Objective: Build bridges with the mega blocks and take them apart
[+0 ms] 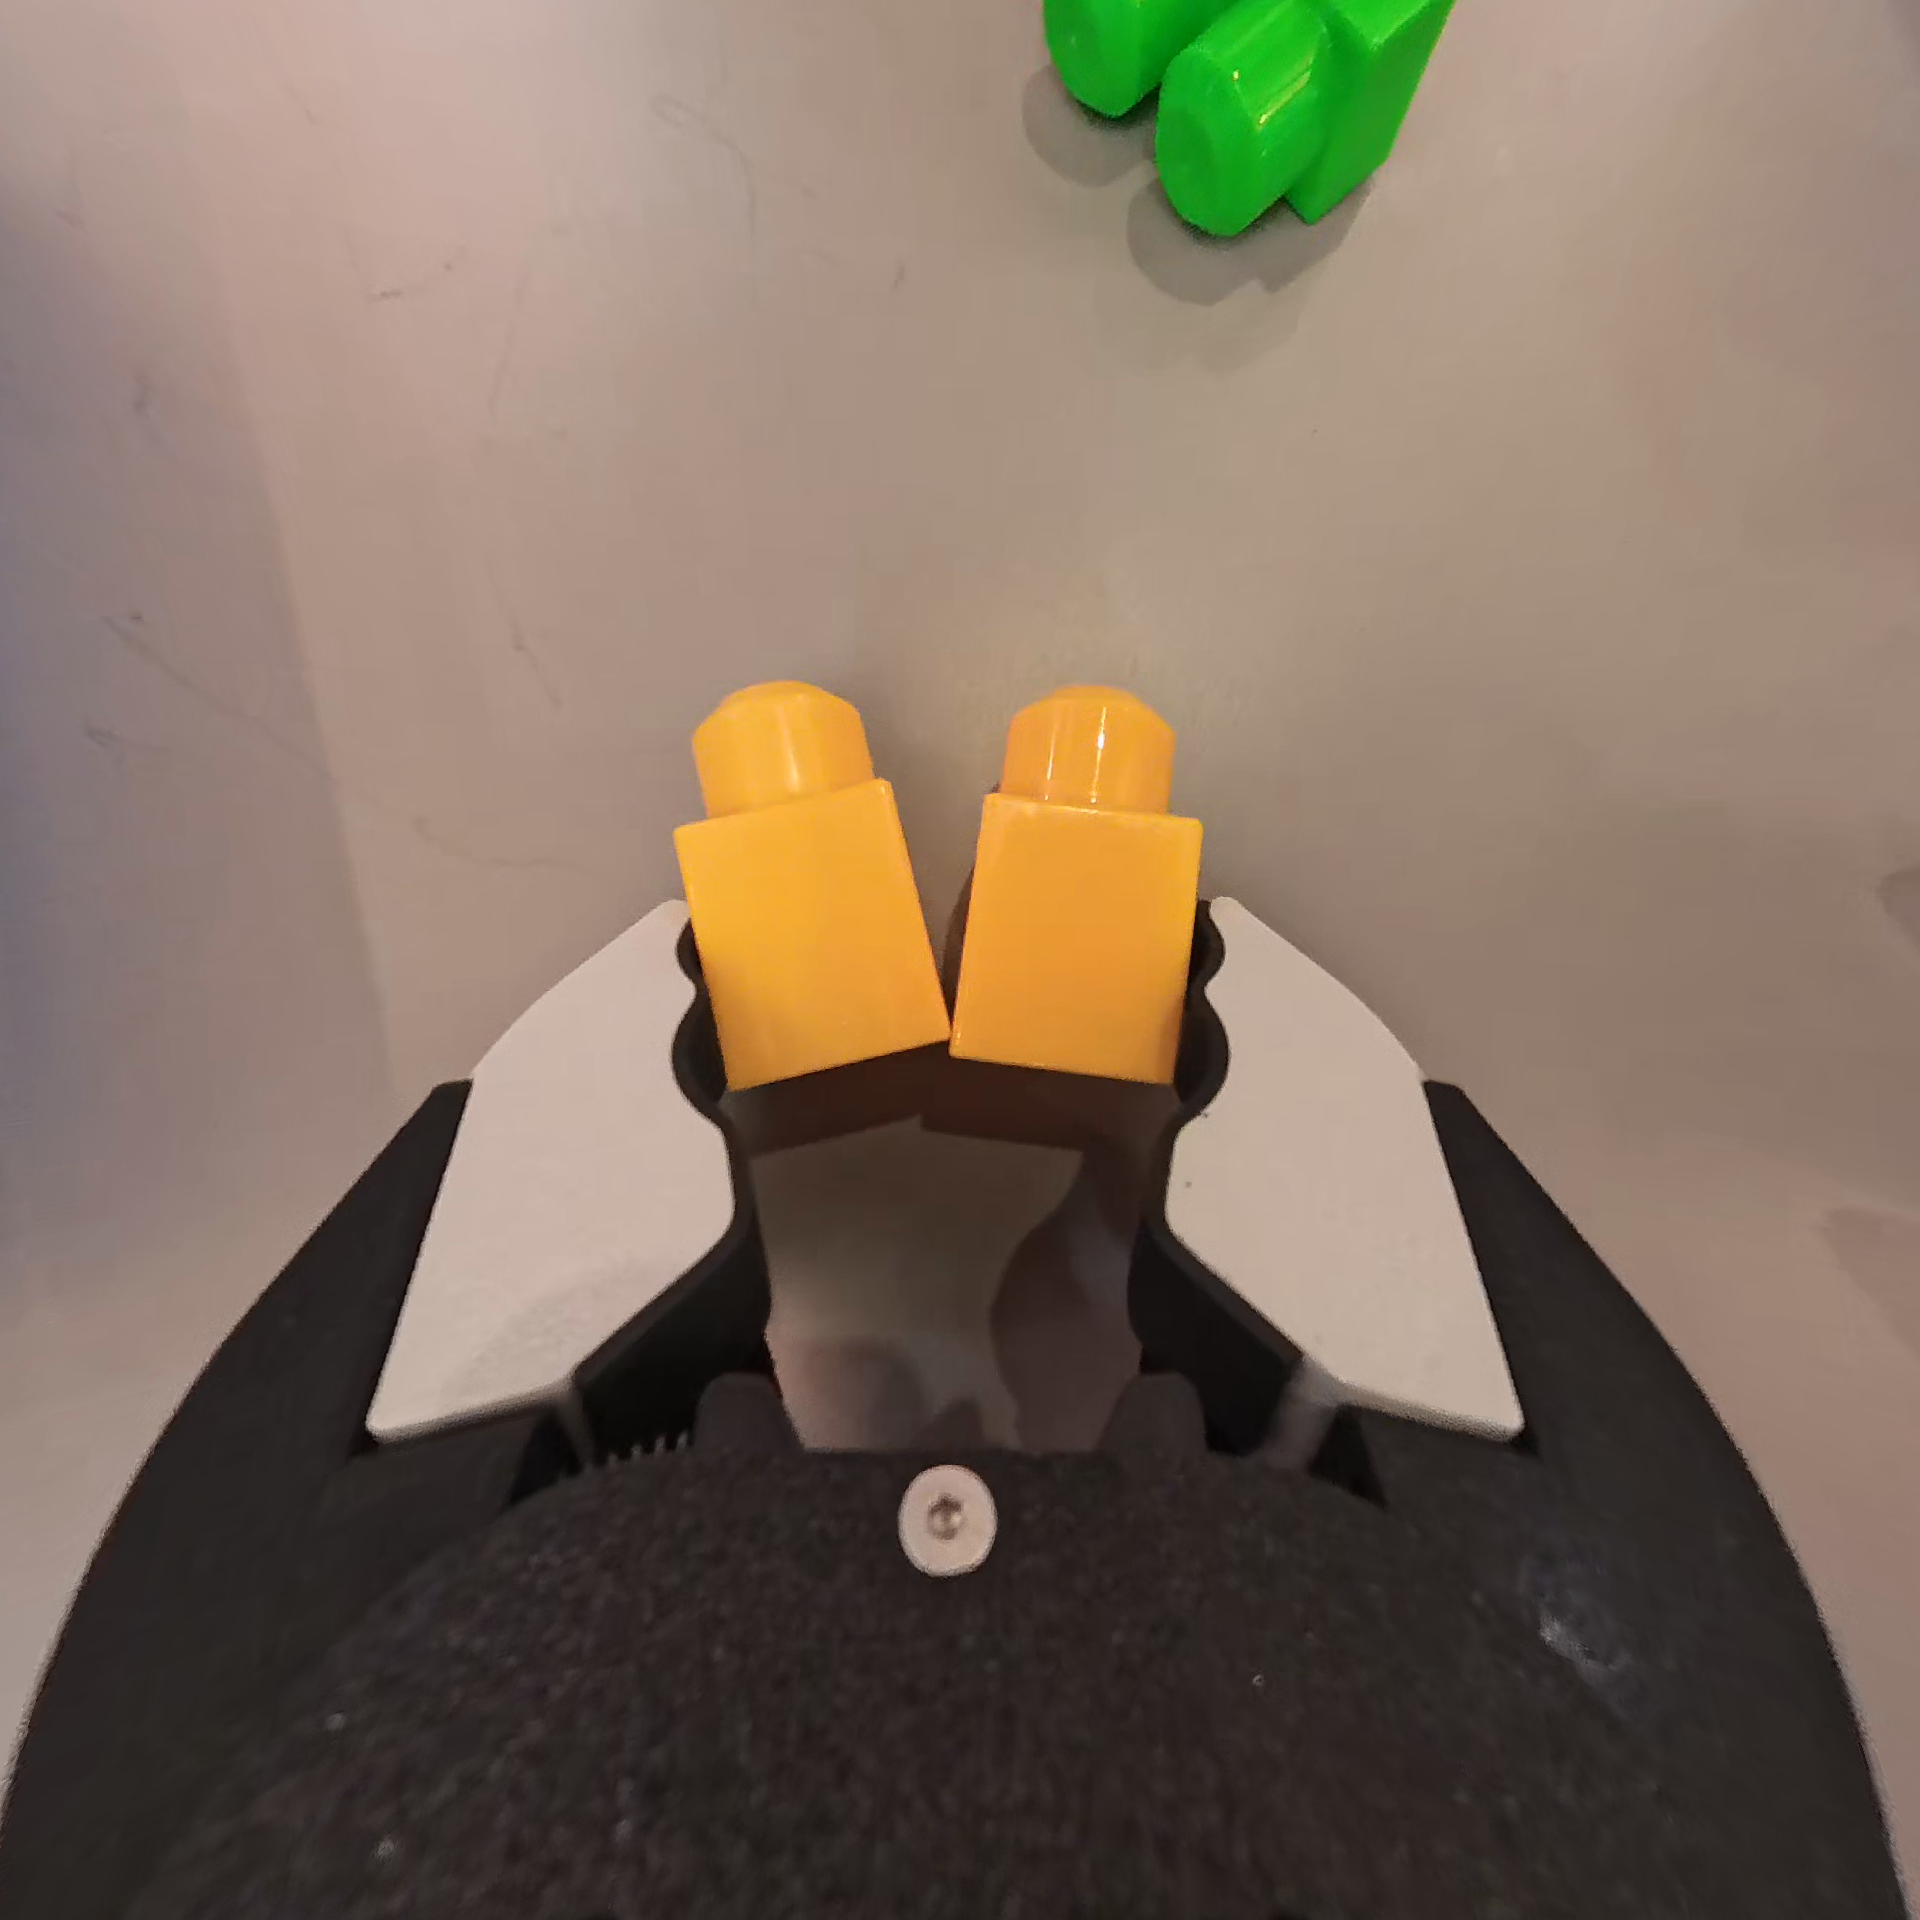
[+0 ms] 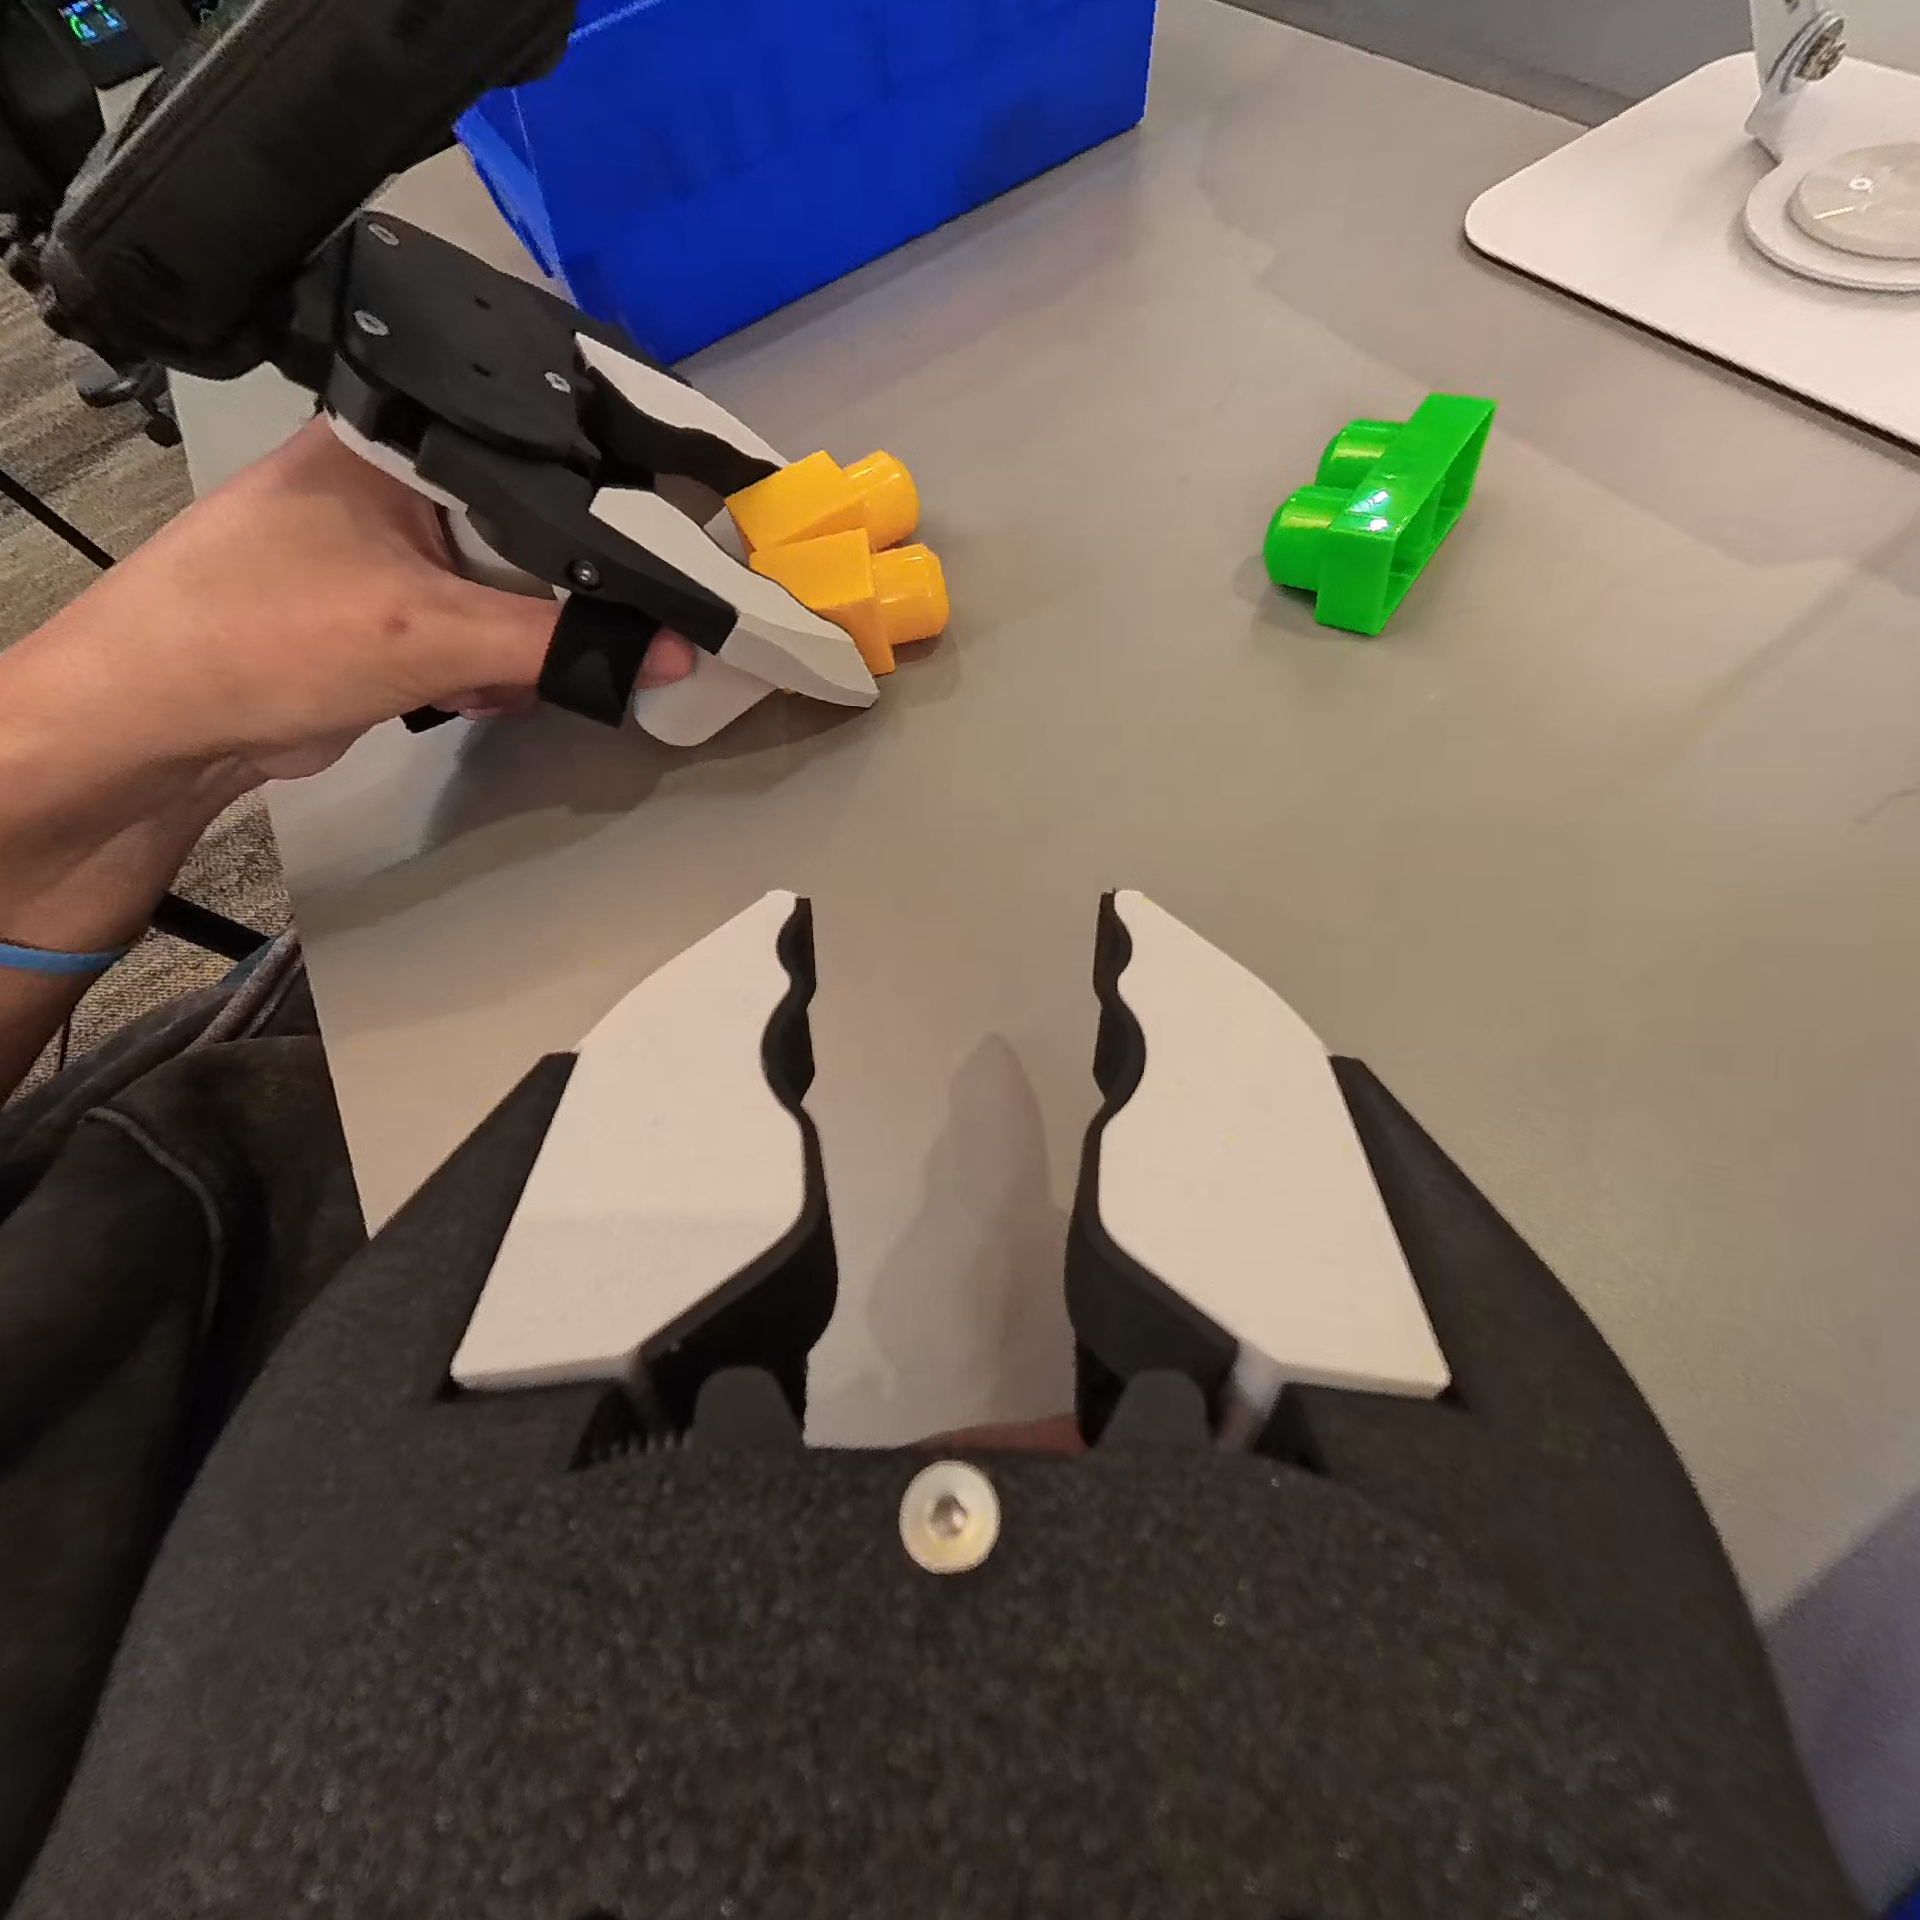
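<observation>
Grey counter (image 2: 1351, 935) carries everything in view, and in the right wrist view it runs from the near edge out to a blue bin (image 2: 831, 156) standing at its far left. At the far right corner lies a white mat (image 2: 1621, 249) with a white stand base (image 2: 1829, 208) on it.

Next in size are the two tools. The left gripper (image 2: 821, 582) comes in from the left side, held in a bare hand (image 2: 312, 623), and points down at a slant so that its lower tip touches or nearly touches the counter. Its jaws are closed on two orange blocks (image 1: 935, 935), pressing them together from either side. In the left wrist view those blocks sit side by side between the black pads (image 1: 691, 1029), their single studs pointing away from the camera and splayed a little apart, while their near ends meet.

The right gripper (image 2: 951, 914) hovers over the near part of the counter, well apart from every block. Its jaws stand moderately wide with nothing between them, only bare counter showing in the gap.

A green block (image 2: 1382, 509) lies on its side near the middle right of the counter, well apart from the orange pair, with two studs pointing toward the left and its hollow underside facing right. In the left wrist view the same green block (image 1: 1247, 104) shows at the top edge, ahead and to the right of the held pair.
</observation>
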`<move>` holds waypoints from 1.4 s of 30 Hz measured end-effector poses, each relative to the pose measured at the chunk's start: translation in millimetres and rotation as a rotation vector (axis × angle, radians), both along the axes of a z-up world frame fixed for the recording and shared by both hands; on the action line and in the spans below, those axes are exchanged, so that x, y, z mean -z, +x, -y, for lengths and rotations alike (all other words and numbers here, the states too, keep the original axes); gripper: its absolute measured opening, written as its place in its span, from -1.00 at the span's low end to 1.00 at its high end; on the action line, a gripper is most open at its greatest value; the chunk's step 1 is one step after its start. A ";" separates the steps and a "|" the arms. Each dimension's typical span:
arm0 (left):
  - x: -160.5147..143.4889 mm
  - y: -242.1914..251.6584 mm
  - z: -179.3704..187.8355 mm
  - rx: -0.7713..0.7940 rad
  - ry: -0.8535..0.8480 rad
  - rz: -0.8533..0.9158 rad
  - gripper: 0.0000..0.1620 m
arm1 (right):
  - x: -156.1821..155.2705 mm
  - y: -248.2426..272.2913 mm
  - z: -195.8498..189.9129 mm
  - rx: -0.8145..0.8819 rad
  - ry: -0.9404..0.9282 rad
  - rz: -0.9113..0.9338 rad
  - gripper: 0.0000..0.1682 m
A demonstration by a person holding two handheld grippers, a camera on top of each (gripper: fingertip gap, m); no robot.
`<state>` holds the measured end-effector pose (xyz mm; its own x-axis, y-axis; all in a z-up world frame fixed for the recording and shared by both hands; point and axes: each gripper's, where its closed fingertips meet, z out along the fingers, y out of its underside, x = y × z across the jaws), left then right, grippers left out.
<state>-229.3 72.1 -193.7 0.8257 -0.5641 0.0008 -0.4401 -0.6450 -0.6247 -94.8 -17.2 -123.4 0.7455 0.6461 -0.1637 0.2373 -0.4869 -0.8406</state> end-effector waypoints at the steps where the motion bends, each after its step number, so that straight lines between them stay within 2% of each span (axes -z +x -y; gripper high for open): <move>1: 0.0 -0.1 0.9 0.010 0.000 -0.001 0.06 | 0.4 0.4 -0.1 0.001 0.000 0.002 -0.39; 8: -2.7 2.6 23.0 0.268 0.004 -0.047 0.05 | -1.3 0.7 0.5 0.000 0.003 0.001 -0.39; 13: -20.8 2.8 44.7 0.456 0.043 0.086 0.00 | -1.5 1.1 -0.2 0.003 0.004 -0.004 -0.39; 15: -10.0 -6.4 47.1 0.461 0.004 0.059 -0.01 | 1.4 0.4 0.0 0.001 -0.004 0.001 -0.39; 18: -11.6 -4.6 50.3 0.454 -0.038 0.133 -0.01 | 2.4 -1.9 0.0 -0.002 -0.006 0.008 -0.39; 23: -5.1 -5.1 54.6 0.497 -0.061 0.057 0.06 | 3.2 -4.0 1.2 -0.006 -0.008 0.013 -0.39; 25: -1.7 -6.4 52.6 0.497 -0.022 0.021 0.07 | 3.0 -3.8 1.4 -0.006 -0.007 0.014 -0.39; 29: -9.0 -6.5 61.0 0.491 -0.014 0.076 0.14 | 2.5 -1.4 1.3 -0.001 -0.007 0.008 -0.39; 31: -11.3 -15.3 62.4 0.475 0.026 0.035 0.14 | 2.9 -0.7 1.2 0.000 -0.009 0.008 -0.39; 35: -23.3 -16.4 68.4 0.486 0.094 0.061 0.10 | 4.2 -2.0 1.1 -0.004 -0.010 0.014 -0.39; 38: -7.9 -25.3 62.7 0.469 0.082 -0.066 0.16 | 4.8 -3.0 1.1 -0.007 -0.011 0.018 -0.39; 42: -6.5 -15.2 62.1 0.476 0.082 -0.028 0.07 | 4.4 -2.4 1.1 -0.007 -0.010 0.018 -0.39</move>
